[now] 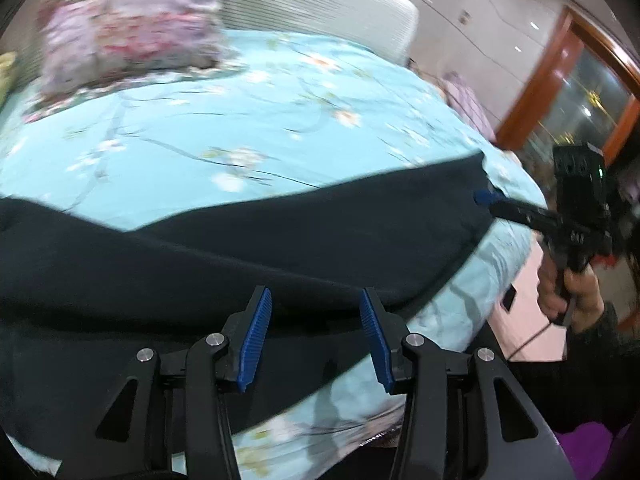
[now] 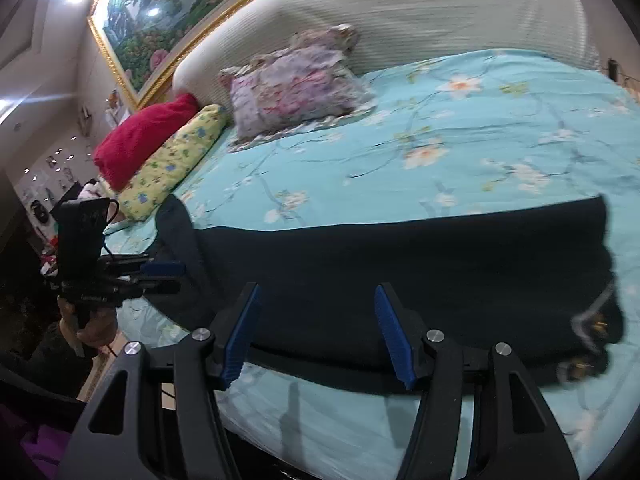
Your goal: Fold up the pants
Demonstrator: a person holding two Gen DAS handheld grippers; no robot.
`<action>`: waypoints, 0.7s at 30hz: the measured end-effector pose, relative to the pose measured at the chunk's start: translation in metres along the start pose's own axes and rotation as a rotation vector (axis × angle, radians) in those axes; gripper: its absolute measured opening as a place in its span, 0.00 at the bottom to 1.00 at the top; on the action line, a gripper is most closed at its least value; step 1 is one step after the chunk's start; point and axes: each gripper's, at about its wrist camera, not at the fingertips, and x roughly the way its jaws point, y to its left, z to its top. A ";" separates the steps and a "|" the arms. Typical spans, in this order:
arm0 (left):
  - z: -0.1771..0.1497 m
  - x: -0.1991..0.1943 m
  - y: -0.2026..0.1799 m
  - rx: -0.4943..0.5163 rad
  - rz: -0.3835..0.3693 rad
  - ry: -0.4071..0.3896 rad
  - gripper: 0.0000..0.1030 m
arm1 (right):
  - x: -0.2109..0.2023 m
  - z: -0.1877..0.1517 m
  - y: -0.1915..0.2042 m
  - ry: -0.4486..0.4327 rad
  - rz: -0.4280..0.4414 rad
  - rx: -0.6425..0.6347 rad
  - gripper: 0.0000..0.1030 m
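Dark pants (image 1: 280,240) lie flat and lengthwise along the near edge of a bed with a light blue flowered sheet (image 1: 200,132). In the right wrist view the pants (image 2: 400,272) have their waist with cord ends (image 2: 592,320) at the right and the leg end at the left. My left gripper (image 1: 315,292) hovers open over the pants' near edge, nothing between its blue pads. My right gripper (image 2: 318,287) is open too, above the near edge, with nothing held. Each wrist view shows the other gripper: the right gripper (image 1: 486,197) by the pants' right end, the left gripper (image 2: 172,278) by the leg end.
A flowered pillow (image 2: 296,88), a yellow bolster (image 2: 172,160) and a red cushion (image 2: 144,136) lie at the white headboard (image 2: 400,8). A framed painting (image 2: 160,20) hangs behind. A wooden door frame (image 1: 536,80) stands right of the bed. A person's hand (image 1: 576,296) grips the right tool.
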 end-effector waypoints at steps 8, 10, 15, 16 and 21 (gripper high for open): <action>-0.002 -0.050 0.067 -0.131 0.096 -0.092 0.48 | 0.043 0.010 0.037 0.056 0.092 -0.041 0.58; -0.005 -0.064 0.086 -0.158 0.118 -0.112 0.50 | 0.054 0.012 0.048 0.068 0.116 -0.055 0.58; -0.006 -0.081 0.119 -0.208 0.175 -0.137 0.51 | 0.080 0.019 0.071 0.100 0.156 -0.087 0.58; -0.006 -0.085 0.127 -0.217 0.187 -0.139 0.52 | 0.085 0.020 0.075 0.106 0.163 -0.093 0.58; -0.008 -0.093 0.154 -0.251 0.224 -0.142 0.52 | 0.103 0.025 0.092 0.138 0.190 -0.118 0.58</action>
